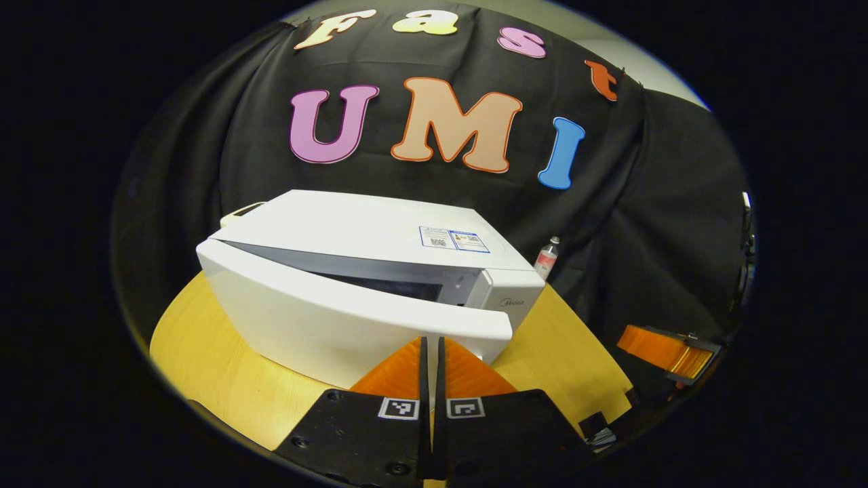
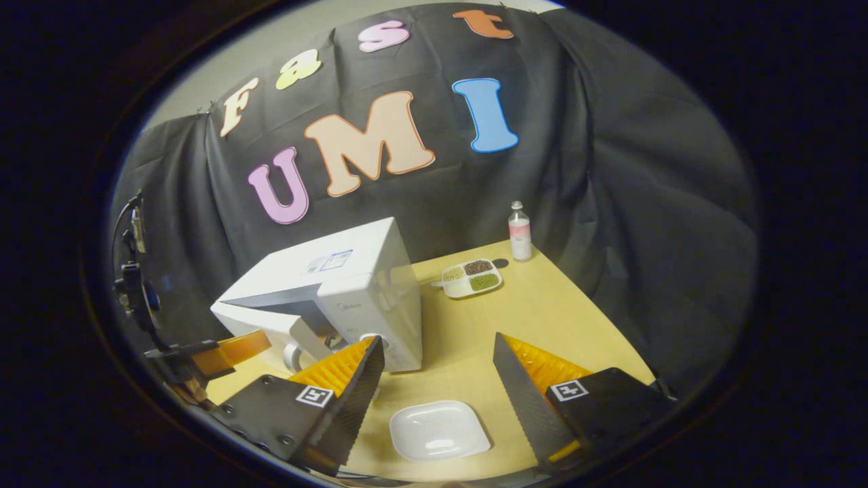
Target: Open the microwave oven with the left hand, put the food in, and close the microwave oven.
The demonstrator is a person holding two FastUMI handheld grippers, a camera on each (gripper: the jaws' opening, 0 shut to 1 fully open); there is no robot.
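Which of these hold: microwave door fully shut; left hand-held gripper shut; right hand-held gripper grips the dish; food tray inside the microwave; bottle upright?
1. The microwave door is fully shut. False: it stands partly open.
2. The left hand-held gripper is shut. True.
3. The right hand-held gripper grips the dish. False: it is open, above the dish.
4. The food tray is inside the microwave. False: it sits on the table.
5. The bottle stands upright. True.

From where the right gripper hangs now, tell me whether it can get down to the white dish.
Probably yes. The right gripper is open, and the white dish lies on the table just beyond its jaws, with nothing between; the microwave stands off to one side.
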